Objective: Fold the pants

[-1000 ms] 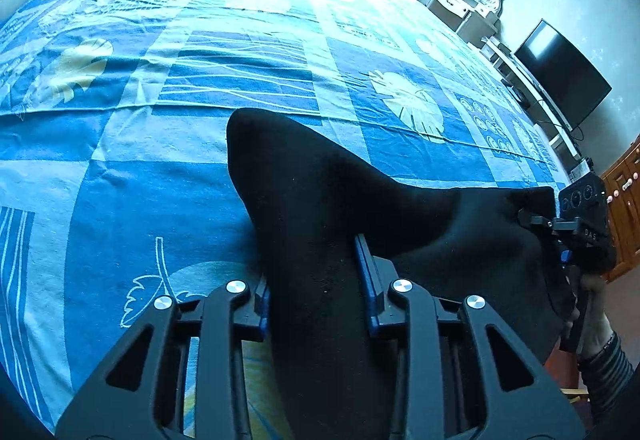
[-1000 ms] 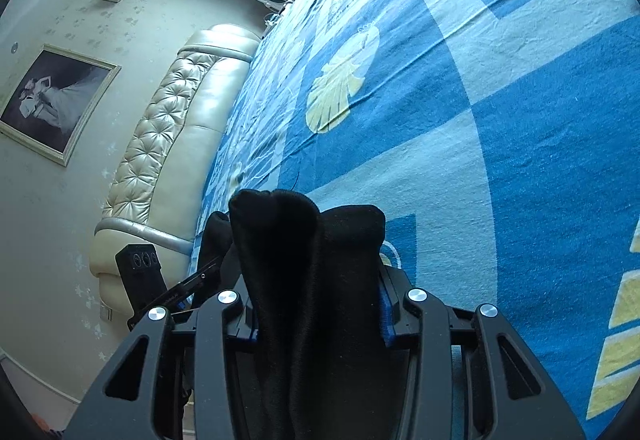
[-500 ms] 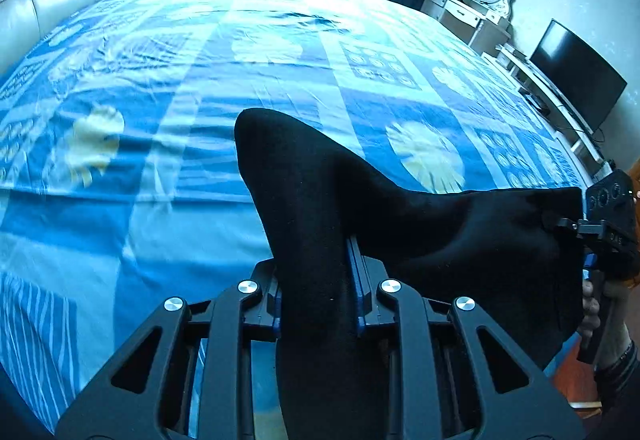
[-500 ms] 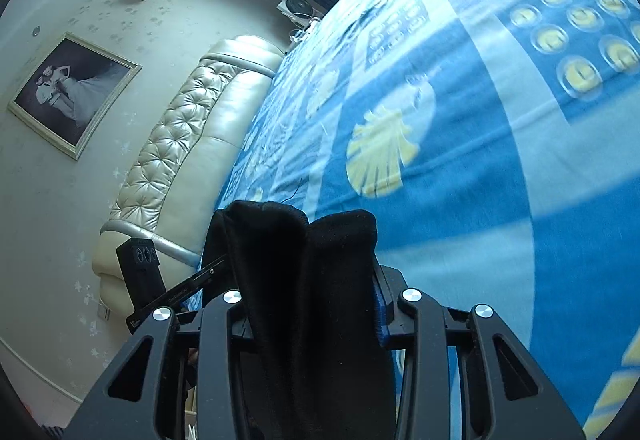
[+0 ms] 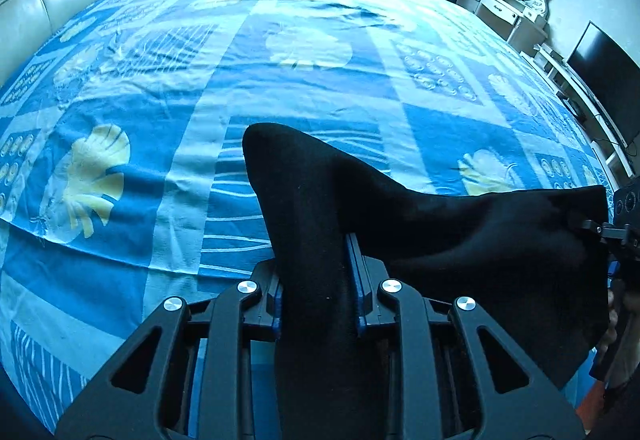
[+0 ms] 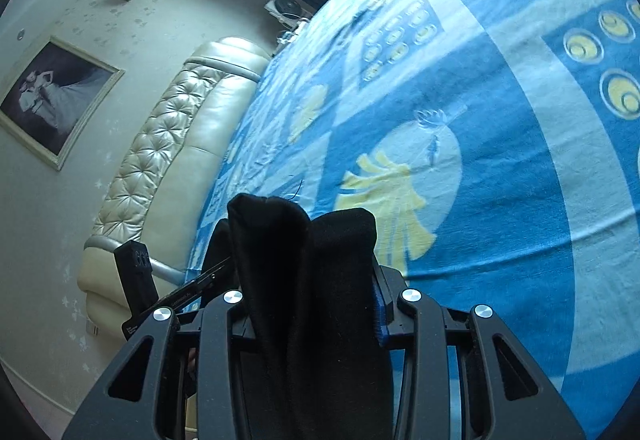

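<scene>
The left gripper (image 5: 316,280) and right gripper (image 6: 316,292) each clench a bunched corner of the black pants (image 5: 460,232), stretched between them above the bed (image 5: 280,79). Keep both hands level and taut, lowering evenly

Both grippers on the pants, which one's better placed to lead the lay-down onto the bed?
Left, probably. The left gripper pinches a narrow fold of the black pants with open blue bedspread straight ahead. The right gripper clamps a thicker bunch, angled towards the headboard.
</scene>
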A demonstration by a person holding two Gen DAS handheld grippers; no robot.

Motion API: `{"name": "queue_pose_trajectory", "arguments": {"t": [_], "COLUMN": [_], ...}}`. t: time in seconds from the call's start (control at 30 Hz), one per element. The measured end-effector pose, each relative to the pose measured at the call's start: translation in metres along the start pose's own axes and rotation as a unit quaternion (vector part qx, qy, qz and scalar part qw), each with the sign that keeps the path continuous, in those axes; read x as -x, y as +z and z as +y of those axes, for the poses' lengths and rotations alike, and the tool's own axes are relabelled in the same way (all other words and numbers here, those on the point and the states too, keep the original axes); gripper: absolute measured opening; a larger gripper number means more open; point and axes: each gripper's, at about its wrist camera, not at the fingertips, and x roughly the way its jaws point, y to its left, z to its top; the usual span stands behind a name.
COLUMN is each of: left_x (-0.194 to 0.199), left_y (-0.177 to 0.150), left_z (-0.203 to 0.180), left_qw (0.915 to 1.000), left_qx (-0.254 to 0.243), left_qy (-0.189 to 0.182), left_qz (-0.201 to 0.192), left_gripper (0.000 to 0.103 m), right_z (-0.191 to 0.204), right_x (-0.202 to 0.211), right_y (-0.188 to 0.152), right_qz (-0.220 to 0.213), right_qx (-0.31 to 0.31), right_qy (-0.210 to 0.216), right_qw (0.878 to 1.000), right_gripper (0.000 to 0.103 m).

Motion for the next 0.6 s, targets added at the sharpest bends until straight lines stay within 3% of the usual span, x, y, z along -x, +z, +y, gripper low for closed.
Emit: {"name": "queue_pose_trajectory", "arguments": {"t": [0.37, 0.47, 0.53, 0.6], "left_x": [-0.019, -0.022, -0.024, -0.024], "left_y": [-0.002, -0.003, -0.003, -0.003], "left_z": [0.01, 0.016, 0.022, 0.028], "left_qw": [0.9997, 0.9992, 0.9986, 0.9982], "left_qx": [0.01, 0.024, 0.038, 0.045], "left_qy": [-0.012, -0.022, -0.024, -0.03], "left_qz": [0.019, 0.023, 0.028, 0.028], "left_gripper": [0.036, 0.043, 0.059, 0.066], "right_z": [-0.033, -0.034, -0.035, -0.036], "right_x": [-0.008, -0.007, -0.007, -0.007], "right_y": [-0.007, -0.008, -0.007, -0.006], "right_qz": [0.016, 0.016, 0.018, 0.02], "right_qx": [-0.063, -0.064, -0.065, -0.07], "right_qy": [0.011, 0.012, 0.014, 0.024], "right_qw": [0.998, 0.998, 0.998, 0.997], "right_gripper": [0.038, 0.038, 0.039, 0.042]}}
